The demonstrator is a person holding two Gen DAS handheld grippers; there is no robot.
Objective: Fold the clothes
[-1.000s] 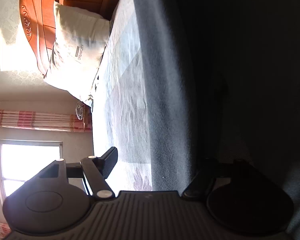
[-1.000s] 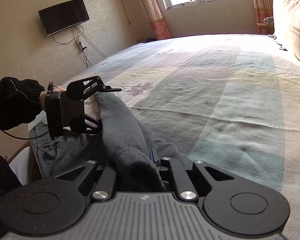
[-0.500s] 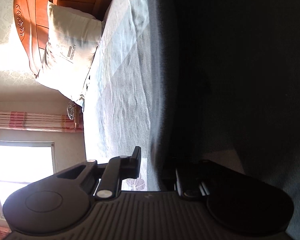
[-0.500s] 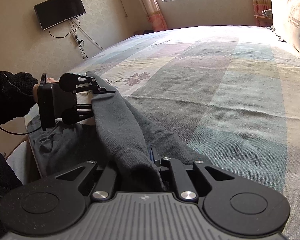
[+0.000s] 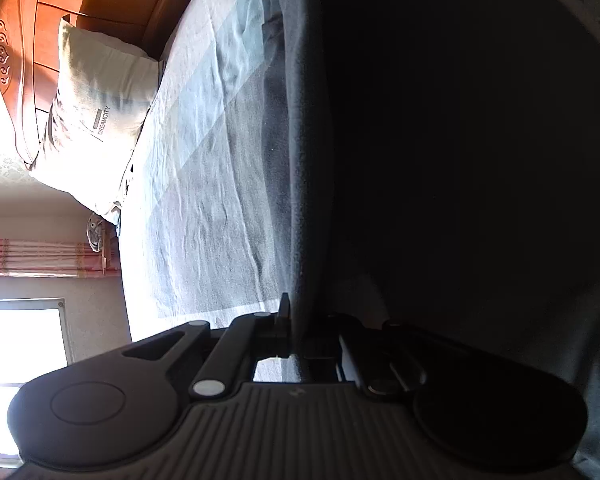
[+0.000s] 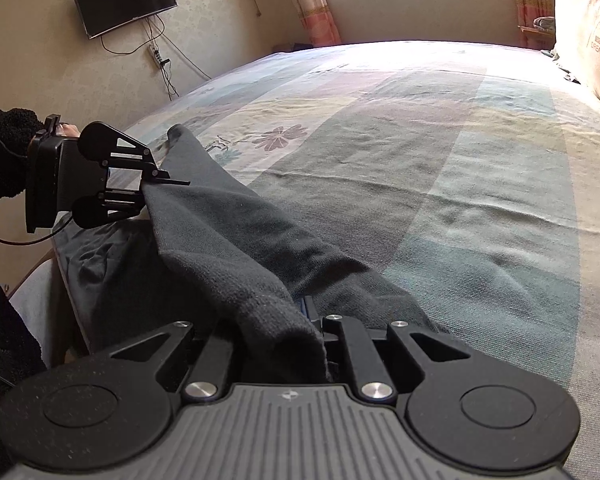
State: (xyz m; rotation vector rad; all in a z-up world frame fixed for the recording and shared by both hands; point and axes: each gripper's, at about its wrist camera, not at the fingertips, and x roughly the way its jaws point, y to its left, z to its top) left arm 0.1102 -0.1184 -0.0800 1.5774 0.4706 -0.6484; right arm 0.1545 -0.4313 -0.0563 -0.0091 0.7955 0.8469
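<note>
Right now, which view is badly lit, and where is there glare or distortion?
Left wrist view: right half almost black, the dark garment fills it; window and pillow are overexposed. Right wrist view: evenly lit, glare on the far bed, fisheye bends the edges.

Garment point(image 6: 236, 248): dark grey knit cloth, matt, slightly fuzzy. Bedsheet point(image 6: 440, 184): woven cloth, matt, lightly creased. Right gripper point(image 6: 278, 338): matt black, probably plastic, with bright metal screws. Headboard point(image 5: 52, 8): glossy varnished wood.
</note>
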